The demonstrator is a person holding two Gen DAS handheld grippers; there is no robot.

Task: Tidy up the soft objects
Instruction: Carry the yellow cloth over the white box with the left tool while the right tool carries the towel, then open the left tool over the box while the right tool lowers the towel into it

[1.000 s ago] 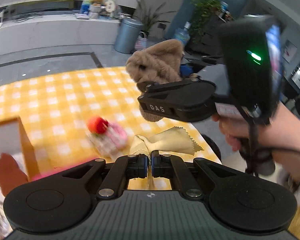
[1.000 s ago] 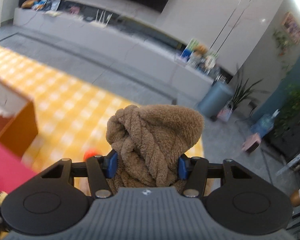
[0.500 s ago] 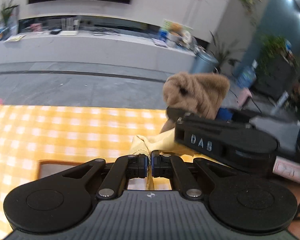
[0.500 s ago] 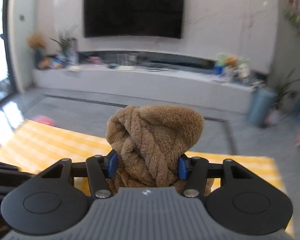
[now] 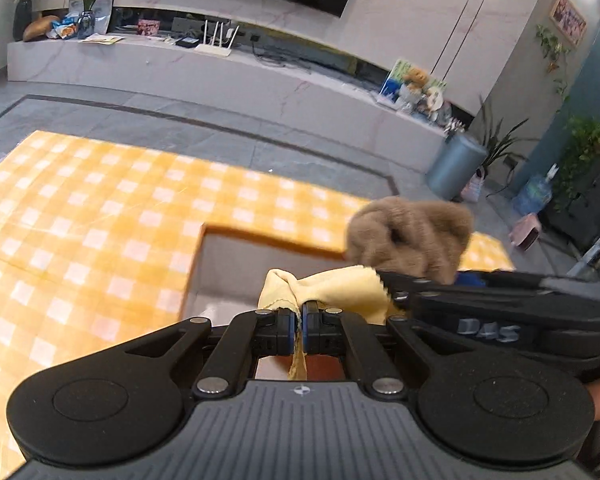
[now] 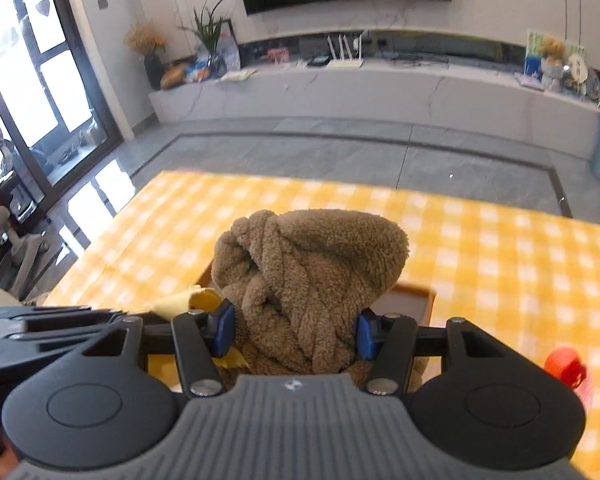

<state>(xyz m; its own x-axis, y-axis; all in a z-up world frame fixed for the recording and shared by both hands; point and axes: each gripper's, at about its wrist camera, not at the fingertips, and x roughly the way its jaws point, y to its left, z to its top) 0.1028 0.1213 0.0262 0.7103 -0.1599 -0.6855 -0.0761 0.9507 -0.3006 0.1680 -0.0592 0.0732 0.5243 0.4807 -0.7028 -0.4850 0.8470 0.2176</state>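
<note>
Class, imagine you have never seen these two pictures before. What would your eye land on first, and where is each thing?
First, the fluffy brown plush bundle, clamped in the right tongs at the centre of the right wrist view, above the yellow checked tablecloth. Next, the thin yellow cloth pinched in the shut left tongs, over an open wooden box on the table.

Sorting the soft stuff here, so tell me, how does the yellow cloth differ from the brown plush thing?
The yellow cloth is thin and flat with a pinked edge; the brown plush is thick, fuzzy and twisted. The left tongs pinch the cloth nearly shut; the right tongs stand wide around the plush. Both are held over the wooden box.
</note>
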